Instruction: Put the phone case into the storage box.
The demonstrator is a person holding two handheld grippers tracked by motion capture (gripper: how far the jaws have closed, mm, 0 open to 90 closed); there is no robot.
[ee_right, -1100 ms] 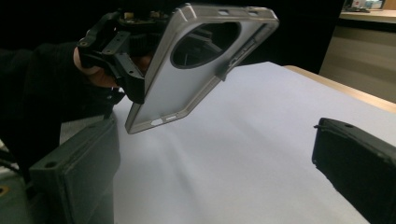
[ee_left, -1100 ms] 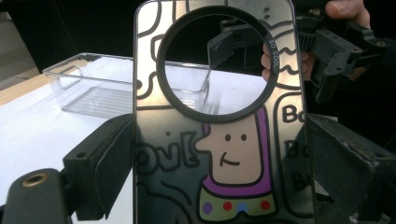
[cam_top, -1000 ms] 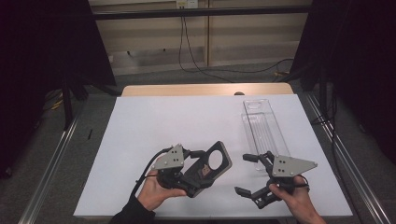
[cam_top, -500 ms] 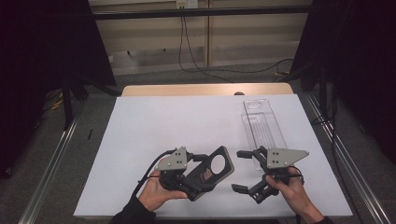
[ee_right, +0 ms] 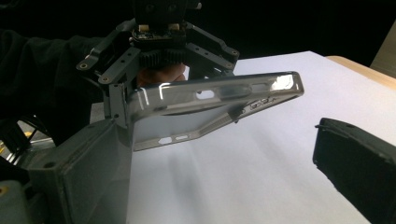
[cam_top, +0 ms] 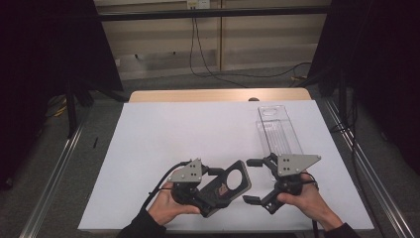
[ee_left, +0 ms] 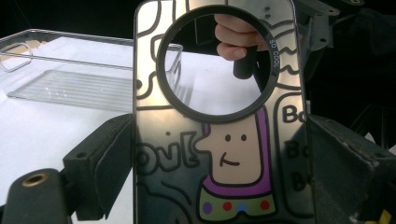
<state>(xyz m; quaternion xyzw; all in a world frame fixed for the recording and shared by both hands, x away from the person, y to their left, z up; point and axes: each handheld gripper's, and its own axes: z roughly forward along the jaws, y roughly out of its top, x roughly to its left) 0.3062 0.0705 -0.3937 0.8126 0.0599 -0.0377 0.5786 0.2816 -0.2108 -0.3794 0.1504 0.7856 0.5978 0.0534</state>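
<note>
White paper covers the table (cam_top: pixel 163 134), with dark curtains at both sides and a pale panelled wall with hanging cables behind. Nearest the camera, the person's two hands come in from the bottom edge. The left gripper (cam_top: pixel 210 186) clamps a phone case (cam_top: pixel 227 185), its jaws closed on the case's two long edges. In the left gripper view the case (ee_left: pixel 219 154) stands upright between the black jaws, smoky and see-through, printed with a cartoon figure and doodled letters, a black ring set in its upper half. Just to its right, the right gripper (cam_top: pixel 253 181) has its jaws spread wide and holds nothing; they point toward the case without touching it. In the right gripper view the case (ee_right: pixel 210 109) shows edge-on, lifted clear of the paper. Farther back, on the table's right side, lies a clear plastic tray (cam_top: pixel 278 131), long and ribbed, well apart from the case.
</note>
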